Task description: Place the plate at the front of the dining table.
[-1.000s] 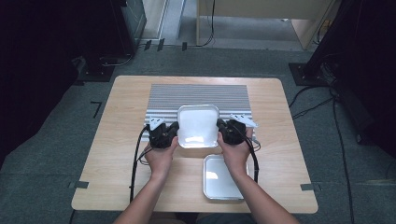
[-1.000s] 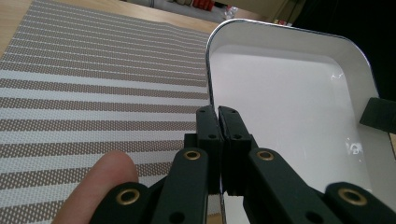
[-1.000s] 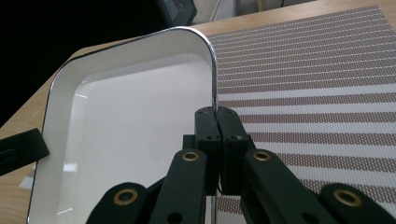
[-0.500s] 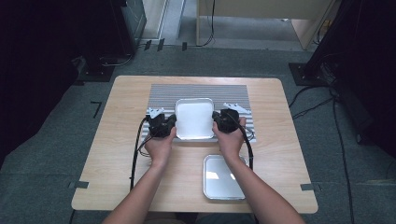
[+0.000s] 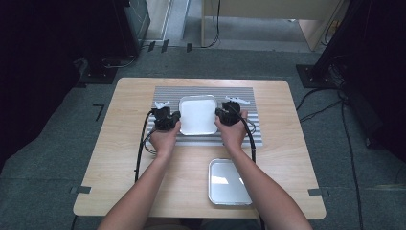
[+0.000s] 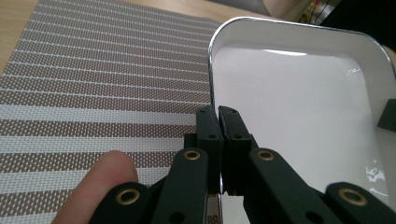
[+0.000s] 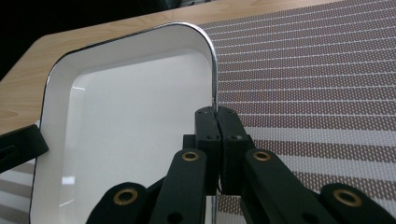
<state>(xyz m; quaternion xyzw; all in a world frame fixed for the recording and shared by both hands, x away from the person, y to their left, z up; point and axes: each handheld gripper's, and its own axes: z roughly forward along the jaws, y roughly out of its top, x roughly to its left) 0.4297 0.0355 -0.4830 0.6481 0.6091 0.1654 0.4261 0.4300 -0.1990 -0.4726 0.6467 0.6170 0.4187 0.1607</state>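
Note:
A white square tray (image 5: 197, 115) with a thin metal rim lies over the striped placemat (image 5: 206, 91). My left gripper (image 5: 173, 120) is shut on the tray's left rim, and my right gripper (image 5: 221, 115) is shut on its right rim. In the left gripper view my left gripper (image 6: 218, 114) pinches the rim of the tray (image 6: 299, 93), with the placemat (image 6: 93, 84) to its left. The right gripper view shows my right gripper (image 7: 215, 116) clamped on the opposite rim of the tray (image 7: 130, 121). I cannot tell whether the tray touches the mat.
A second, silver tray (image 5: 229, 182) sits on the wooden table (image 5: 124, 158) near the front edge, under the right forearm. Black cables (image 5: 141, 143) trail from both grippers toward the person. Dark equipment stands on the floor around the table.
Both grippers have carried the white tray away from the person, from near the mat's front edge to the middle of the placemat. The silver tray has stayed put.

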